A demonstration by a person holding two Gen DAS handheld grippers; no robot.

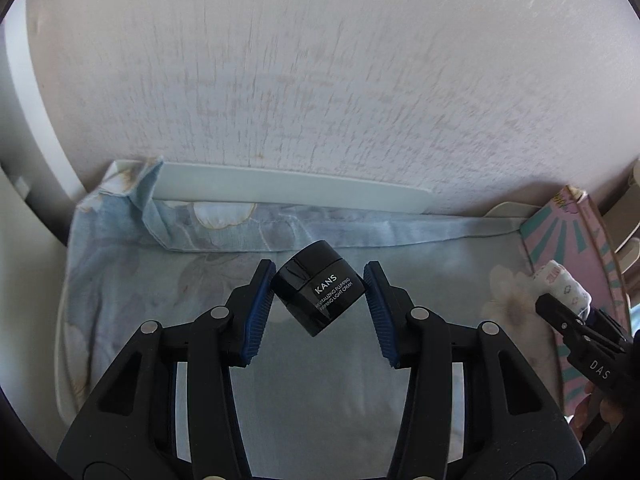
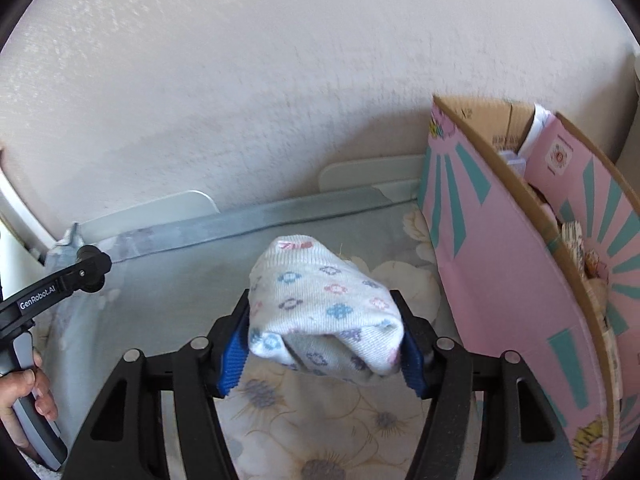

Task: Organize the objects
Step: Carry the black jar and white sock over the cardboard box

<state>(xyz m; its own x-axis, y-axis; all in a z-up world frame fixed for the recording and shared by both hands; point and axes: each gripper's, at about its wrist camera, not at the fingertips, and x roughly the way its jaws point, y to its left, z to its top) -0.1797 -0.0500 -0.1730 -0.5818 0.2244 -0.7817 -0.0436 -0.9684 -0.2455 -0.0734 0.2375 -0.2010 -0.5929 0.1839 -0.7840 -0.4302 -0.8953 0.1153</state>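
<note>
At frame centre, the left gripper (image 1: pixel 319 280) pinched a tilted black round cream jar (image 1: pixel 318 288) between its fingers; the right gripper (image 2: pixel 326 320) clamped a folded white patterned sock (image 2: pixel 324 308), left of the pink cardboard box (image 2: pixel 500 264).

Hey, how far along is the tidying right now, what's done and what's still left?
Done: the pink box on the right already holds some items. In hand: the left tongs grip a black cream jar, tilted, above the floral cloth; the right tongs clamp a rolled sock beside the box. Left: neither is put away yet; probably both go into the box.
</note>
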